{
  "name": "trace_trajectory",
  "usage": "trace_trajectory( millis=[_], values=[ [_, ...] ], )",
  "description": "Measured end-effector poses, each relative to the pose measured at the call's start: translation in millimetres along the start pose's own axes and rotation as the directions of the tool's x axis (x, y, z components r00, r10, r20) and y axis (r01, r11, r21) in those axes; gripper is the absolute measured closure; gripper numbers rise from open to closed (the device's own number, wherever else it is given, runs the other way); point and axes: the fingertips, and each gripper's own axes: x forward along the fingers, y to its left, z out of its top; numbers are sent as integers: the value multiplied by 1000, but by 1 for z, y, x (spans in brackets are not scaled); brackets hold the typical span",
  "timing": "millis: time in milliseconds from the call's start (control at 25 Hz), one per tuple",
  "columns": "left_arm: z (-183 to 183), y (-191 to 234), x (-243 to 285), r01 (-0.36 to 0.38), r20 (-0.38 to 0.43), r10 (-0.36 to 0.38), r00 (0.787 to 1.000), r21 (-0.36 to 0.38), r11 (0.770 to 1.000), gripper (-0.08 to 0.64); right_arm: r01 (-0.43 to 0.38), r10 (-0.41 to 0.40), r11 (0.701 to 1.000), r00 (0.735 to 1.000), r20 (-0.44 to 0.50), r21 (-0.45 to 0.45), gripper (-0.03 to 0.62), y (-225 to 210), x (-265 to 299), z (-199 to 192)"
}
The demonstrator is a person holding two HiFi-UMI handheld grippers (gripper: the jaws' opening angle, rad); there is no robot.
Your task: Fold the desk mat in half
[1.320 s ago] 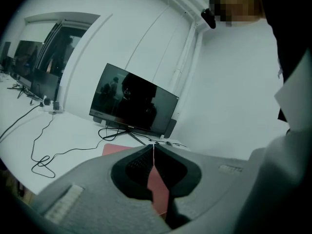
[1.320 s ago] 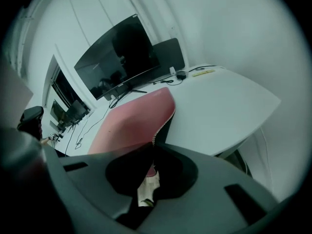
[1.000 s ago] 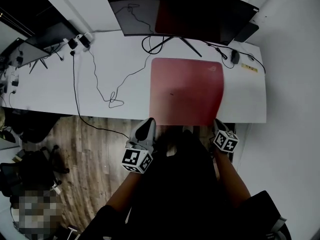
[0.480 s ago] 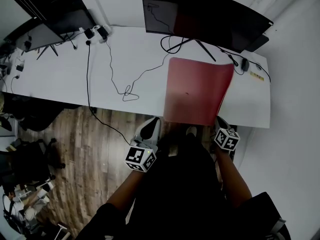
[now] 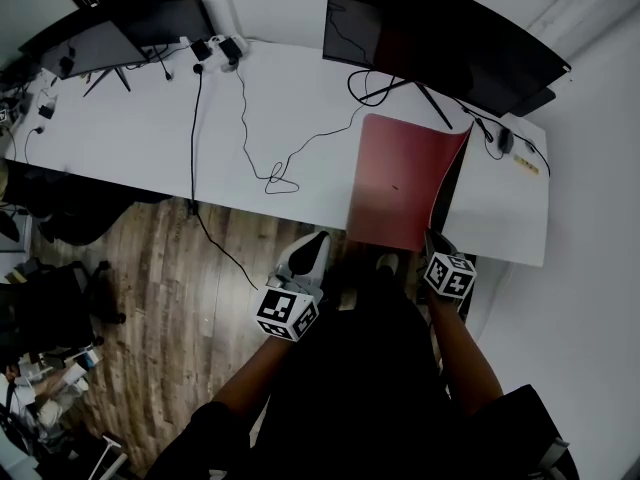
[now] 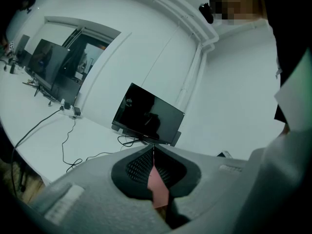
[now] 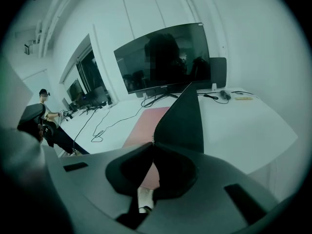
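Head view shows a long white desk (image 5: 150, 148) over a brown wood-plank floor (image 5: 170, 288). A red rectangular desk mat with a black underside (image 5: 392, 183) sits on the desk's right part, in front of a wide curved black monitor (image 5: 440, 38). The mat's near edge reaches the desk's front edge. Its left part looks flat on the surface. Its right side is raised and curled over towards the left, so a narrow band of the black underside faces the desk's right end.

The left gripper (image 5: 318, 240) sits at the mat's near left corner and the right gripper (image 5: 432, 236) at its near right corner. Both are just off the desk's front edge.

Left gripper view has the two dark jaws of the left gripper (image 6: 154, 148) pressed together on a thin strip of the red mat (image 6: 157, 185), seen edge-on between them. The curved monitor (image 6: 148, 116) stands beyond.

Right gripper view has the jaws of the right gripper (image 7: 153, 143) clamped on the mat's edge. From the pinch the black underside (image 7: 185, 116) rises as a tall dark sheet, and the red top (image 7: 146, 123) stretches away along the desk to its left. The monitor (image 7: 165, 65) stands at the desk's far edge.

A small dark computer mouse (image 5: 503, 140) lies near the desk's far right corner, apart from the mat. A thin black cable (image 5: 270, 163) loops across the middle of the desk, left of the mat.
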Motion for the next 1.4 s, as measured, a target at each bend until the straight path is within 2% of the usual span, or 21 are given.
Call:
trace_trajectory(
  millis=[200,600,960,1400],
  values=[
    [-1,12,-6,5,-9,-5,1000,-14,1000,538,-27,26,999,999,-39,-30,580,27,21,-5],
    [-12,32,-18,-5,-46,3,999,-54,999,538,-98,76,987,983,-167,-127,578,67,66,-45],
    [-16,63,-43,-74,-57,70,996,-72,995,538,-164,128,975,966,-224,-148,578,112,91,-65],
    [-20,73,-44,-74,-72,68,995,-90,993,538,-207,161,966,950,-267,-157,578,136,91,-86]
  ],
)
